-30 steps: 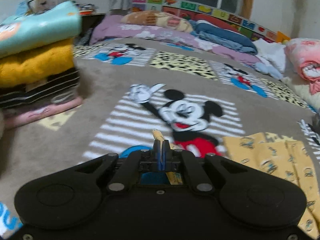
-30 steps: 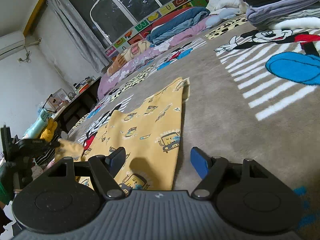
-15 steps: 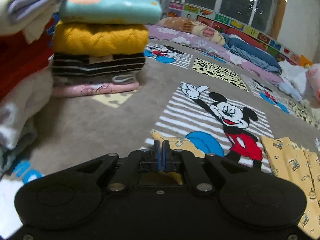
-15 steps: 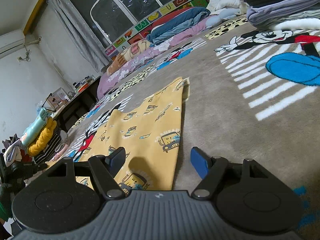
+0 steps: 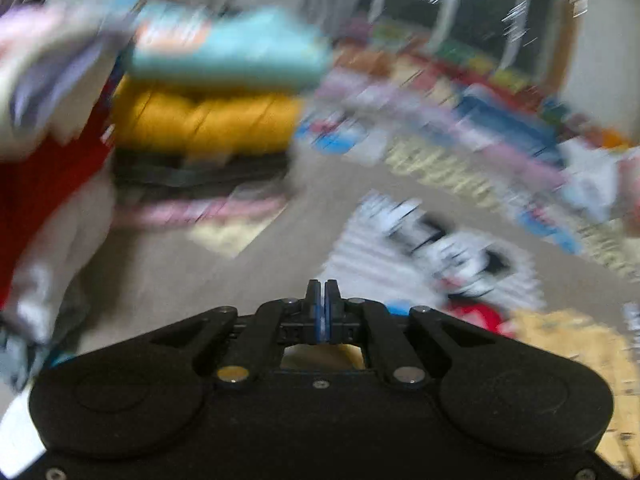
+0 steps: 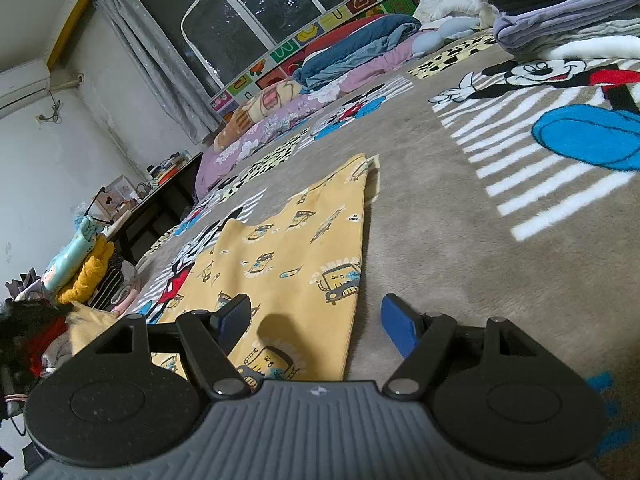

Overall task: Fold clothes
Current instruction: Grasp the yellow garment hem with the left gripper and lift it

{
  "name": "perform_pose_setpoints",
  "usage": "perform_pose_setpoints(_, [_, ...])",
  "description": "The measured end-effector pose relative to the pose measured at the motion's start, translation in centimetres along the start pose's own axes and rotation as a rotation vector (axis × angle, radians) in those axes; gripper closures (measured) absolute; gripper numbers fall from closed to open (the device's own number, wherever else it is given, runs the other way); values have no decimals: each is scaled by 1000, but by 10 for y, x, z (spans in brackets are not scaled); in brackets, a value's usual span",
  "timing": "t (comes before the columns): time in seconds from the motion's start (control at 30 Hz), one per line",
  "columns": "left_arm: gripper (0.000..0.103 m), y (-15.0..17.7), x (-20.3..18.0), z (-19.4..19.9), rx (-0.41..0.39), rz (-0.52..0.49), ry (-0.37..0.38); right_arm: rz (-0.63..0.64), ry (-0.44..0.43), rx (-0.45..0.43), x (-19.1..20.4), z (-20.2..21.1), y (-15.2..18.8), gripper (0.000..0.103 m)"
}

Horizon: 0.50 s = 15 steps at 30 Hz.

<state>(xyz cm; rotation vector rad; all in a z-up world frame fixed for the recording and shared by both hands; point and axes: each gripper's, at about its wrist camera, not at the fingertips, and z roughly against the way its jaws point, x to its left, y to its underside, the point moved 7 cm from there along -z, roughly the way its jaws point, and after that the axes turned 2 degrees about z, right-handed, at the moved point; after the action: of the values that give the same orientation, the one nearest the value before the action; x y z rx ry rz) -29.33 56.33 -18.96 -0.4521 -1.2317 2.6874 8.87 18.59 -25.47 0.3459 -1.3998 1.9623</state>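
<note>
While the left view is motion-smeared, treat anything from it as soft. Nearest the yellow garment (image 6: pixel 288 256), at its close edge, the right gripper (image 6: pixel 316 316) hangs low with its jaws wide apart, one finger over the cloth and the other over bare blanket (image 6: pixel 460 240), gripping nothing. At the garment's left corner the left gripper (image 5: pixel 321 292) has its pads pressed together. Yellow cloth shows right under them, and the right view shows that corner lifted off the blanket, so I read it as pinched on the corner, though the blur keeps that a judgement. The rest of the garment lies flat on the blanket, printed side up. Risks: with one corner held and the hand moving fast, the cloth could slip out, or the whole piece could drag and bunch on the plush blanket, giving a skewed fold. The right jaws straddle the hem, so if they close there they may grab blanket pile along with the cloth. Left of the garment, the folded stack (image 6: pixel 84 272) sits near that hand's path, and a wide swing could topple it. I see no containers. Clothes sit in open piles, that one and another (image 6: pixel 560 28) right of the garment and further back. Beyond the garment is loose bedding (image 6: pixel 352 44), then the window (image 6: pixel 248 12).
</note>
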Motion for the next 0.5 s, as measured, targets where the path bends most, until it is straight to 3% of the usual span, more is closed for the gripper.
perform_pose_setpoints(0.1, [101,15,13,-6,25,79,-5,-1,-1,0,0,1,0,31])
perform_pose_setpoints(0.17, [91,22,18,0,7,154,41,2,-1,-5,2,3,-1,31])
perform_pose_setpoints(0.23, [64,30,22,5,-12,231,76,18,-1,-25,7,9,-3,31])
perform_pose_setpoints(0.27, [60,35,26,7,-16,275,95,26,-1,-35,9,13,-4,31])
perform_pose_setpoints(0.4, [59,47,35,2,29,419,190,72,-1,-79,21,27,-9,31])
perform_pose_setpoints(0.5, [59,45,37,3,33,427,221,294,-17,-126,67,47,-6,35])
